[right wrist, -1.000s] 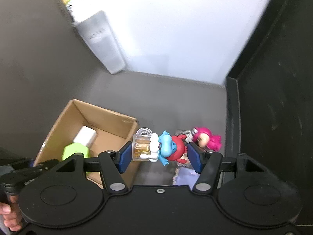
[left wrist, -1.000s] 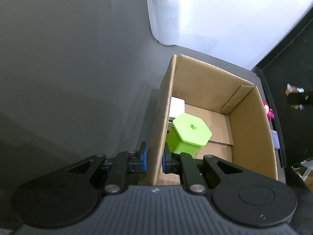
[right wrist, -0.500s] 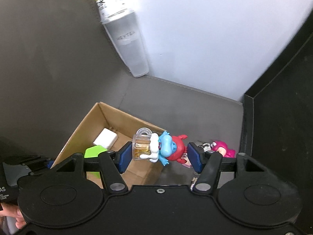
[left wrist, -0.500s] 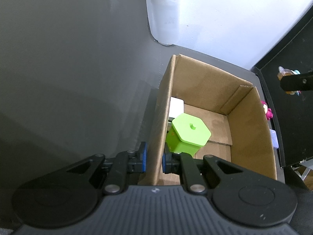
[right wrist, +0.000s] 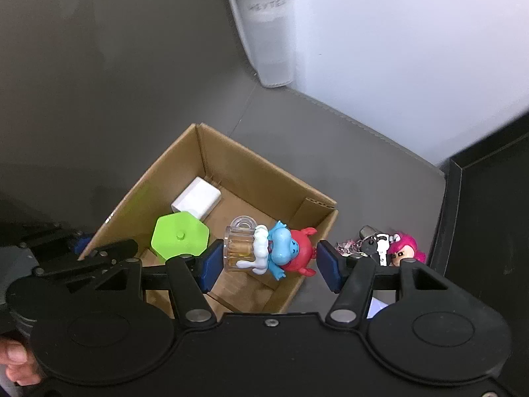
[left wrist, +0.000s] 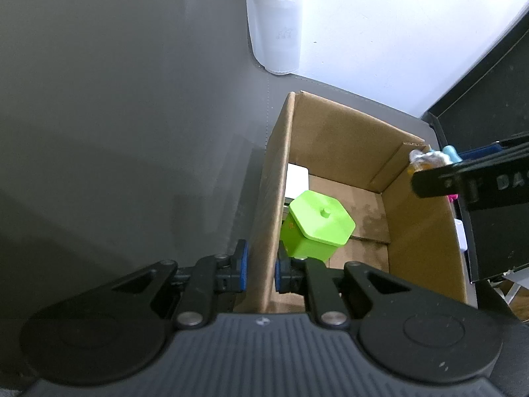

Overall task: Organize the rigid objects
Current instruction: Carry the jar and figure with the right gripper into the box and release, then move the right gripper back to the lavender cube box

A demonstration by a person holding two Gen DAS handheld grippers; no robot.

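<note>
My right gripper [right wrist: 269,263] is shut on a blue toy figure [right wrist: 284,248] with a red cap and a clear mug. It hangs over the right half of the open cardboard box [right wrist: 261,172]. Inside the box lie a green hexagonal container [right wrist: 180,238] and a white block [right wrist: 196,201]. My left gripper [left wrist: 261,269] is shut on the box's left wall [left wrist: 274,178], one pad outside and one inside, just in front of the green container [left wrist: 317,228]. In the left wrist view the right gripper's finger [left wrist: 463,178] and the toy [left wrist: 426,158] show above the box's right wall.
A pink-haired doll keychain [right wrist: 405,248] with keys [right wrist: 373,244] lies on the grey surface right of the box. A tall translucent container [right wrist: 264,23] stands behind it against the white wall. A black raised panel [right wrist: 489,231] borders the right side. A person's fingers [right wrist: 16,360] show at the lower left.
My right gripper has carried the toy figure leftward from beside the box to above its inside, rolling as it went. The left gripper and the box have stayed still.
</note>
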